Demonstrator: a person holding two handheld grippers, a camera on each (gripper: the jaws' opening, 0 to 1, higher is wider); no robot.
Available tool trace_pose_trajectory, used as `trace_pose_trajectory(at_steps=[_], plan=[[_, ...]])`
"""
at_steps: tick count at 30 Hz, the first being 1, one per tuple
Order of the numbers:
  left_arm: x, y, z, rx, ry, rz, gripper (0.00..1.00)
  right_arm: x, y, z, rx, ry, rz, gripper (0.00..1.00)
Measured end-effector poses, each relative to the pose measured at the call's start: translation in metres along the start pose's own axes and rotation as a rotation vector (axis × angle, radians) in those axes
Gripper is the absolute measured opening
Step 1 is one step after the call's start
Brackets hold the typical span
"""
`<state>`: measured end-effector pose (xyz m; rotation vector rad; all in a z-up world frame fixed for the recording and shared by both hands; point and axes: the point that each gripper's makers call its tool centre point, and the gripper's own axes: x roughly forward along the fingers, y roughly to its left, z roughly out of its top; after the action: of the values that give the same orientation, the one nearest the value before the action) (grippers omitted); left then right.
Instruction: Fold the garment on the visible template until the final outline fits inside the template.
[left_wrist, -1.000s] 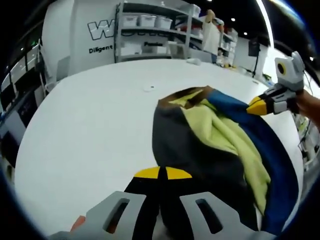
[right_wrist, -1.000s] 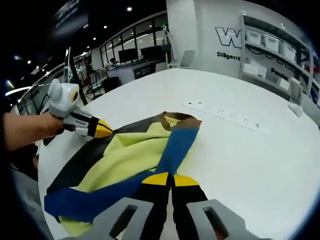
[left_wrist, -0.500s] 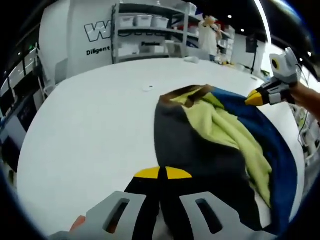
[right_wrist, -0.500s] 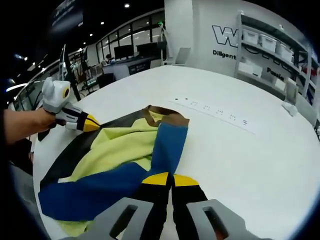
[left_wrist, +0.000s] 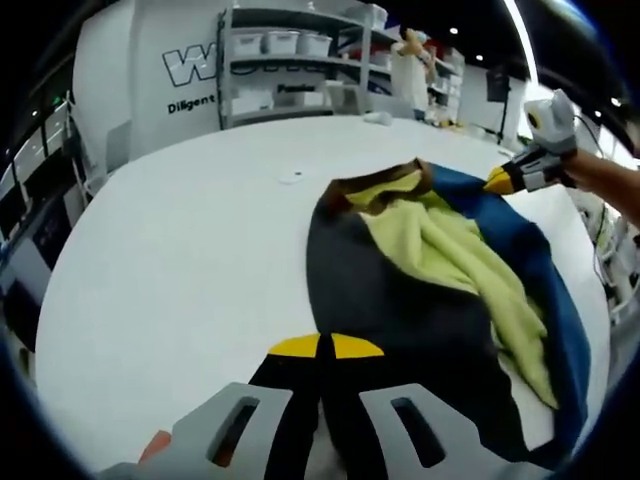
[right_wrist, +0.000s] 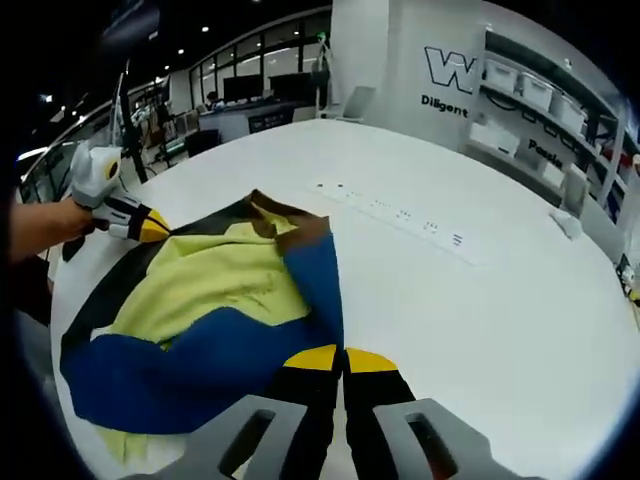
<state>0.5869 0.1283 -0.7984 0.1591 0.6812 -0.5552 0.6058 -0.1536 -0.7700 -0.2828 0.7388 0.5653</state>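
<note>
Spreading stage: the garment lies crumpled and is held at two edges, not yet folded to any outline I can see.
Surface (left_wrist: 170, 250): wide white round top — it carries the garment and a printed strip of small marks (right_wrist: 390, 212) beyond the fabric in the right gripper view; whether that strip belongs to the template I cannot tell.
Garment (left_wrist: 420, 280): dark, yellow-green and blue panels with a brown collar; it lies near the middle of the surface, its long axis running away from the left gripper toward the collar.
Blue panel (right_wrist: 200, 360): bunched over the yellow lining on the right gripper's side.
Left gripper (left_wrist: 318, 347): jaws clenched on the dark hem at the near end; in the right gripper view it sits at the dark edge (right_wrist: 150, 226), across the fabric.
Right gripper (right_wrist: 330, 358): jaws closed on the blue edge; in the left gripper view it appears at the far blue side (left_wrist: 500, 180), beside the collar end.
Key relation: the two grippers hold opposite sides, with the fabric between them — my guess is the next move calls for drawing them apart to flatten the bunched middle.
Risk: the loose yellow lining may stay wrinkled under the blue panel.
</note>
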Motion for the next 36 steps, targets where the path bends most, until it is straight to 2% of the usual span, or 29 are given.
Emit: trace_pose_trajectory(at_steps=[7, 16, 27, 33, 36], plan=[[0.000, 0.000, 0.000, 0.008, 0.000, -0.005, 0.00, 0.007, -0.015, 0.002, -0.053, 0.019, -0.016, 0.00], [0.001, 0.000, 0.000, 0.015, -0.002, -0.013, 0.00, 0.020, -0.027, 0.000, -0.150, 0.035, -0.075, 0.00], [0.001, 0.001, 0.001, 0.025, -0.002, -0.020, 0.00, 0.035, -0.028, -0.017, -0.182, 0.076, -0.086, 0.00], [0.001, 0.000, 0.001, 0.024, -0.004, -0.018, 0.00, 0.034, -0.029, -0.016, -0.177, 0.074, -0.098, 0.00], [0.001, 0.000, 0.001, 0.020, -0.008, -0.014, 0.00, 0.032, -0.032, -0.015, -0.145, 0.063, -0.105, 0.06]])
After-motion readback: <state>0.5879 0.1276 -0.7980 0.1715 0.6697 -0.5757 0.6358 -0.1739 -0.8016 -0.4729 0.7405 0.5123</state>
